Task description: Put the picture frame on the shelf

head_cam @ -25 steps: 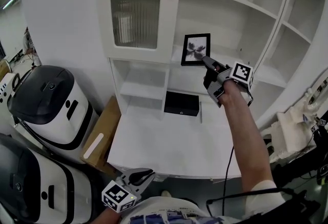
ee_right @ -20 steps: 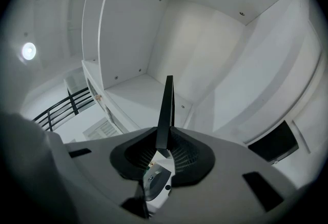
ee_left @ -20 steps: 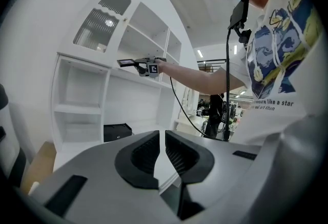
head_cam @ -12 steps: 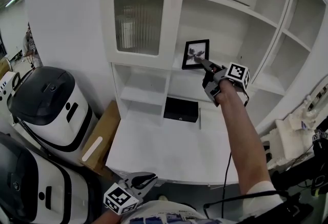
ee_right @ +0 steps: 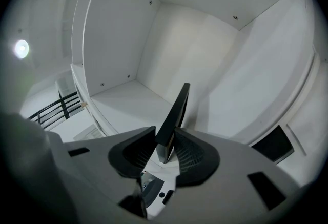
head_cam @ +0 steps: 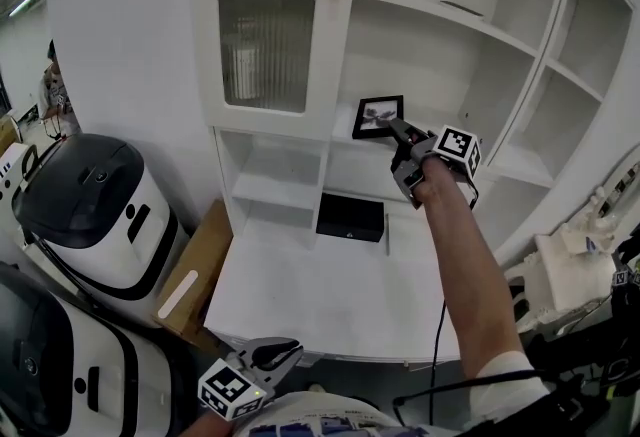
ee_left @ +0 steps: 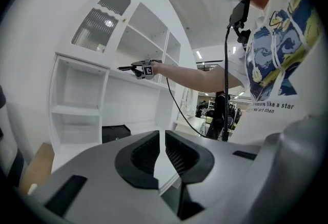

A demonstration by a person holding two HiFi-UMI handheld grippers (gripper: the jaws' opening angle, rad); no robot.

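Its jaws opening, the right tool (ee_right: pixel 165 142) has the picture frame (ee_right: pixel 176 110) between its pads, which seem still to touch the lower edge. The frame stands on the shelf (ee_right: pixel 123 97) above the black box (head_cam: pixel 350 216), long axis near upright, leaning, face outward. Without firm footing there, release could tip it flat or off the ledge. The left tool (ee_left: pixel 164 152), well below the box, is all but together, empty.
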